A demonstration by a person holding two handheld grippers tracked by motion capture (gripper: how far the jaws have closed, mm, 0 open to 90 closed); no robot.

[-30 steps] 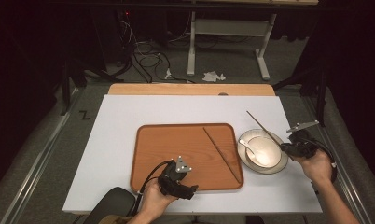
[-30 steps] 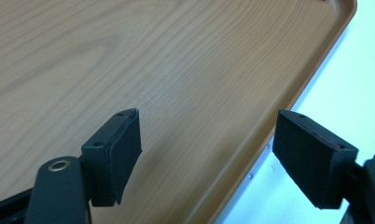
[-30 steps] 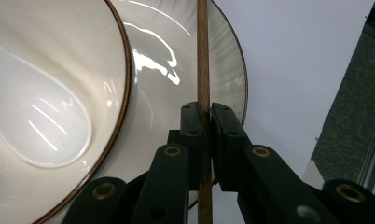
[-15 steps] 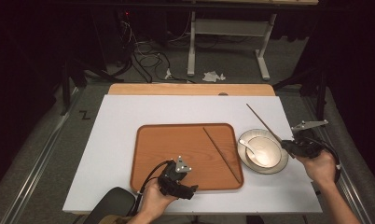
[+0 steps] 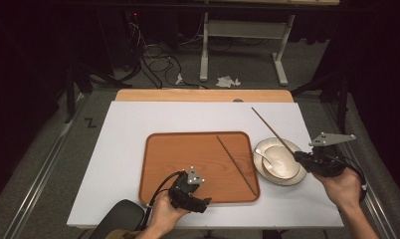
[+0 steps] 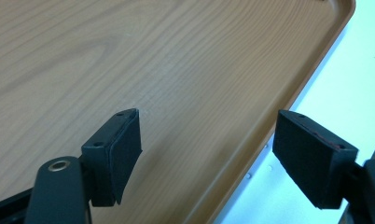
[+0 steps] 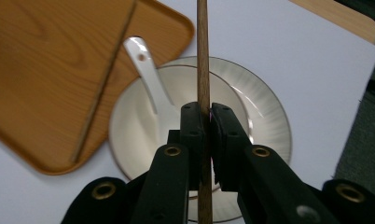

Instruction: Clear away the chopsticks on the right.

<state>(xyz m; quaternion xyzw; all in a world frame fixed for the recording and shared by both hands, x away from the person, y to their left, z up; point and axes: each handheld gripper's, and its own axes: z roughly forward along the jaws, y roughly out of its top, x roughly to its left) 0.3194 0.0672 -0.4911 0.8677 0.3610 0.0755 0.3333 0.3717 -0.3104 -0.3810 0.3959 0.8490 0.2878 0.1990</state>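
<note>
Right gripper (image 5: 301, 158) pinching one chopstick (image 5: 270, 130), shaft angled up-left over bowl (image 5: 282, 164); its mate (image 5: 236, 164) lying diagonally on tray (image 5: 188, 149), just left; left gripper (image 5: 200, 203) spread, idle.

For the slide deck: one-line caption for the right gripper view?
Right gripper shut on a chopstick above bowl and spoon.

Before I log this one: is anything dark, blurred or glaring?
High view: table evenly lit, surroundings dark. Left gripper view: tray sharp, pads slightly soft. Right gripper view: the held chopstick and the lower jaws blur; mild sheen on the spoon.
</note>
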